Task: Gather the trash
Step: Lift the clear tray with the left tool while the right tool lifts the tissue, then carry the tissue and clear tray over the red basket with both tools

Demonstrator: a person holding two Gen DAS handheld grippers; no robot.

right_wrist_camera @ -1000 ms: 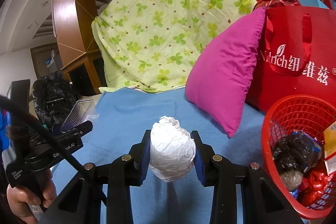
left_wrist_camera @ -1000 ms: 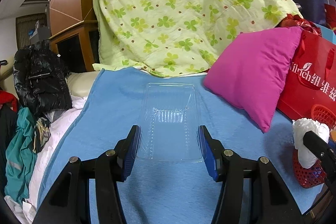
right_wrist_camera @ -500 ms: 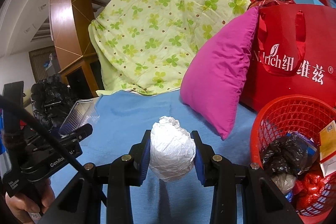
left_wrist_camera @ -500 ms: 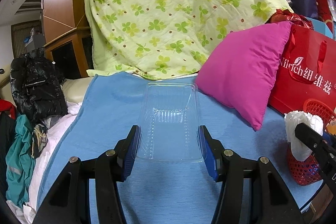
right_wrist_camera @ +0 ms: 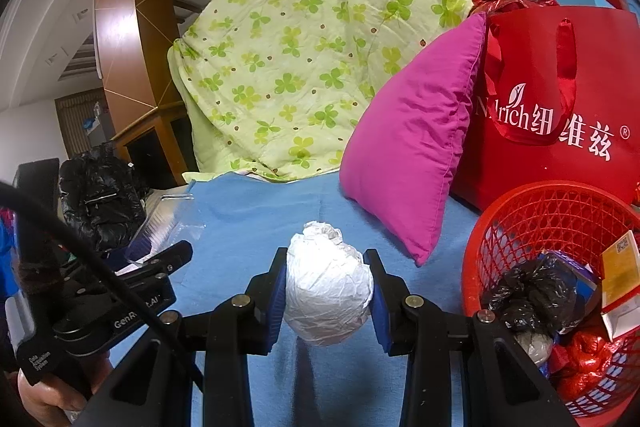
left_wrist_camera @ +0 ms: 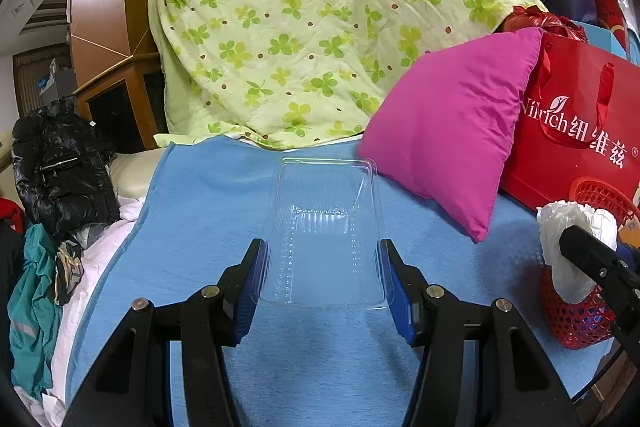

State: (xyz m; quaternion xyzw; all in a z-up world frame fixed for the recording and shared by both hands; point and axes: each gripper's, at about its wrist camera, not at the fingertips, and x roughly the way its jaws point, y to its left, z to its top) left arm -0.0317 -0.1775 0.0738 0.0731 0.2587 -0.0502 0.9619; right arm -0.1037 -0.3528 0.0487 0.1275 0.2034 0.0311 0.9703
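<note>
My left gripper [left_wrist_camera: 323, 267] is shut on a clear plastic tray [left_wrist_camera: 326, 227] and holds it above the blue blanket [left_wrist_camera: 208, 211]. My right gripper [right_wrist_camera: 328, 279] is shut on a crumpled white paper ball [right_wrist_camera: 326, 291], just left of the red mesh basket [right_wrist_camera: 520, 211]. The basket holds a black bag [right_wrist_camera: 532, 291], a box and red wrappers. In the left wrist view the paper ball [left_wrist_camera: 572, 239] and the basket [left_wrist_camera: 576, 319] show at the right edge. In the right wrist view the left gripper and the tray [right_wrist_camera: 160, 227] show at the left.
A magenta pillow [right_wrist_camera: 408, 147] leans on a red paper bag [right_wrist_camera: 560, 107] behind the basket. A green clover quilt [left_wrist_camera: 320, 27] is piled at the back. A black jacket [left_wrist_camera: 60, 171] and clothes lie left of the blanket.
The right gripper has carried the paper ball closer to the red basket. The left gripper, still holding the tray, has swung slightly, so the scene shifted left in its view.
</note>
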